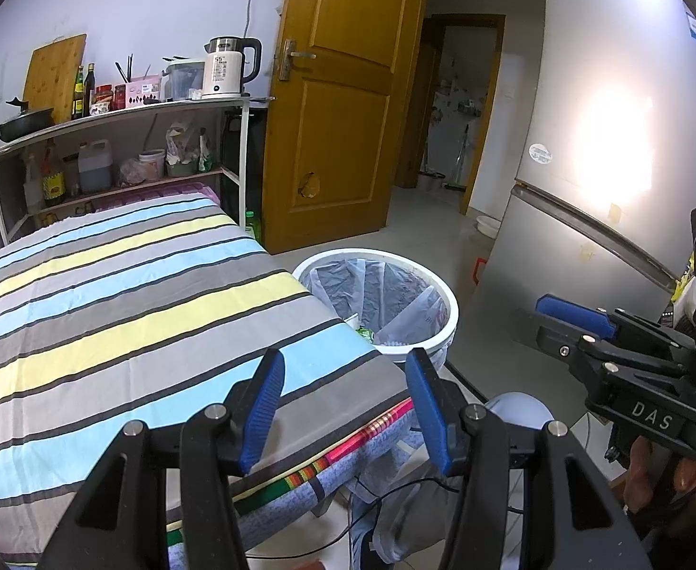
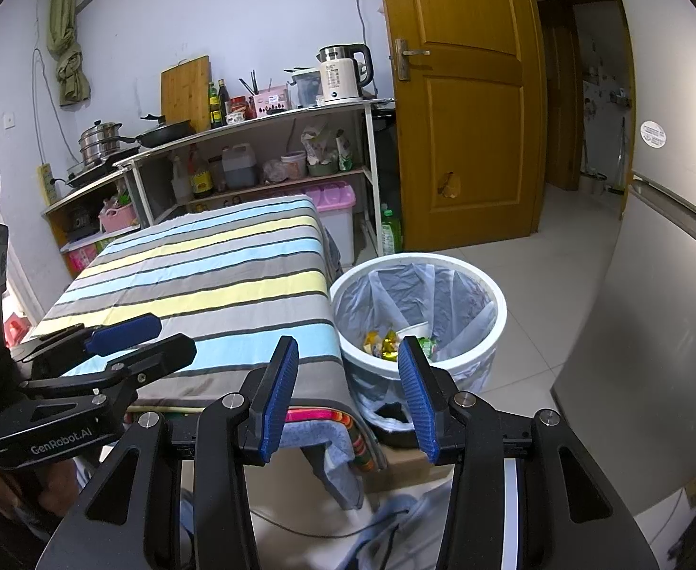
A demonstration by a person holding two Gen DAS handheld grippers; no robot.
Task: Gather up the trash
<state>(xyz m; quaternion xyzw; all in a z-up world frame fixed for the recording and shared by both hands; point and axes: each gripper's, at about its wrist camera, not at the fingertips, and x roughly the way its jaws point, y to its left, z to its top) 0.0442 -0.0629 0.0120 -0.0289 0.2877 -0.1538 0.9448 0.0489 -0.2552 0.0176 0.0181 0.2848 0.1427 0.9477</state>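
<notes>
left tongs (image 1: 345, 408): open, empty | right tongs (image 2: 348, 396): open, empty | bin (image 2: 485, 292): beside table (image 2: 195, 280), right tongs nearer | trash (image 2: 386, 344): in bin, table bare

Both grippers showing black frames, silver screws, ribbed blue pads: left gripper (image 1: 345, 408) stamped GenRobot.AI, right gripper (image 2: 348, 396) stamped DAS.

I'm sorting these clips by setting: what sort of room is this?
Most likely a small home kitchen. A shelf unit holds an electric kettle, a frying pan and sauce bottles, a refrigerator stands on the right, and a lined trash bin sits beside a striped cloth-covered table.
</notes>
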